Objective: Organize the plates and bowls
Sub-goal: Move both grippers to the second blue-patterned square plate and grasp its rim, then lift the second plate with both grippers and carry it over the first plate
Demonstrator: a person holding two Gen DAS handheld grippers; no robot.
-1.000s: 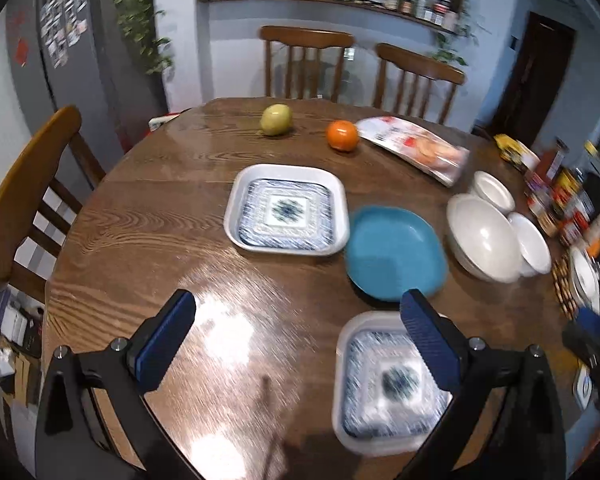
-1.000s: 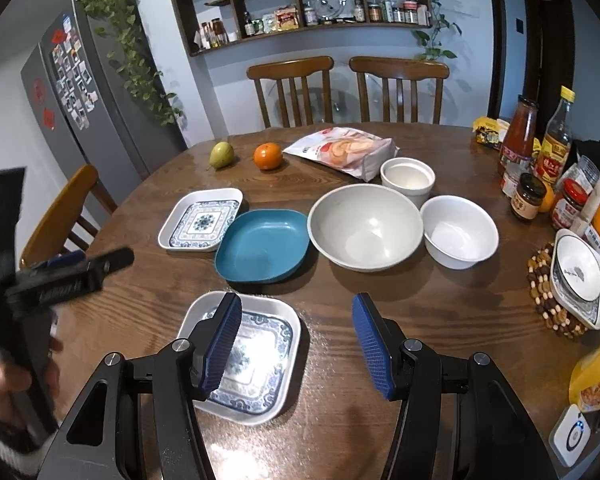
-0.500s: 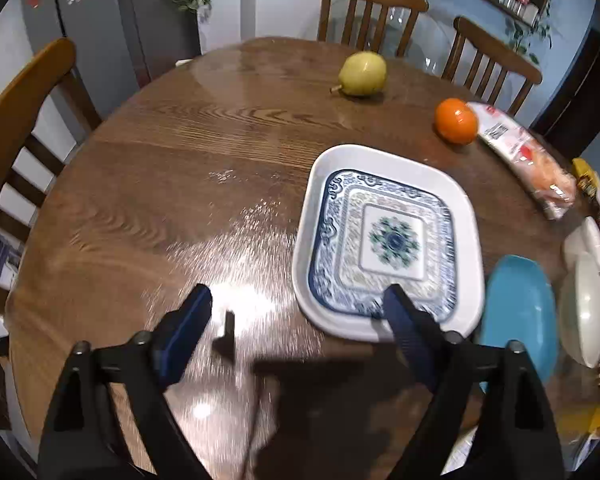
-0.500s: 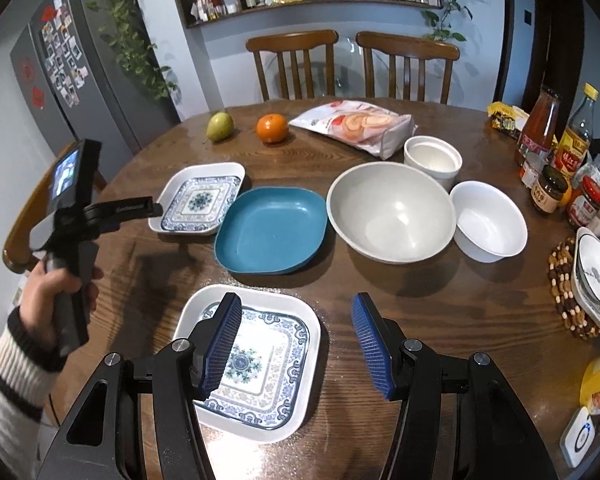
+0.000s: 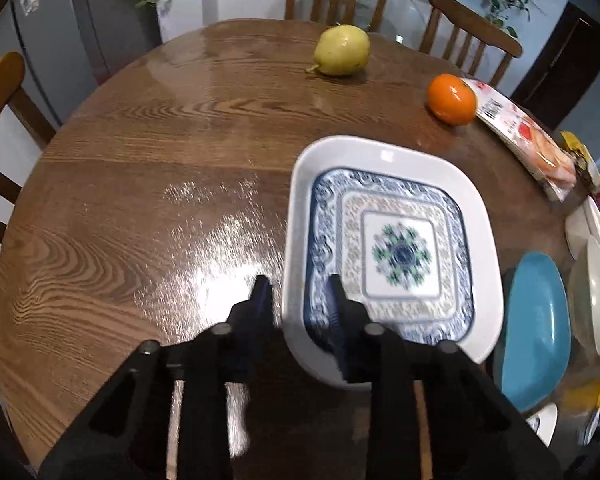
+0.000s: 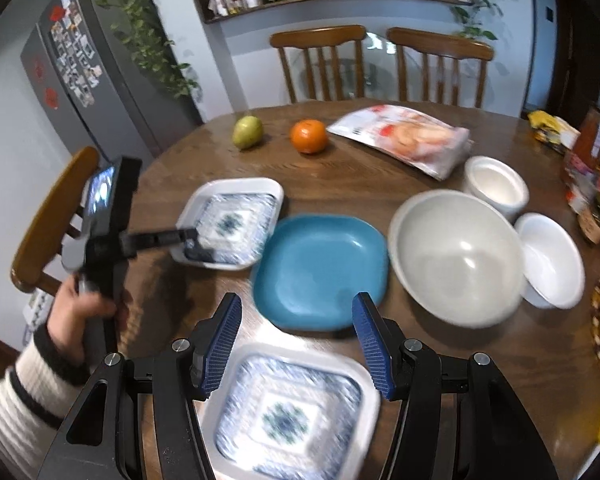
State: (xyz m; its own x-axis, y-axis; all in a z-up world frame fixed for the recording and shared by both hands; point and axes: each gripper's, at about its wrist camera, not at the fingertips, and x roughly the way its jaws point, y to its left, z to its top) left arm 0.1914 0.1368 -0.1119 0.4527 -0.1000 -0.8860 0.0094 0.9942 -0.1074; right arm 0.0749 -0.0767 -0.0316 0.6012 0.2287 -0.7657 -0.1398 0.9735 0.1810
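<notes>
Since the earlier frame the left gripper has dropped and its jaws have just been closing astride the far patterned plate's near rim, while the right gripper hangs half-open over the near patterned plate; nothing looks stacked yet.

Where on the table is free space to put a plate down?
The widest bare wood lies left of the far patterned plate, running up toward the pear. A smaller patch lies in front of the big bowl. The right edge is crowded with bowls and bottles.

Two blue-patterned square plates, a teal plate, three white bowls.
</notes>
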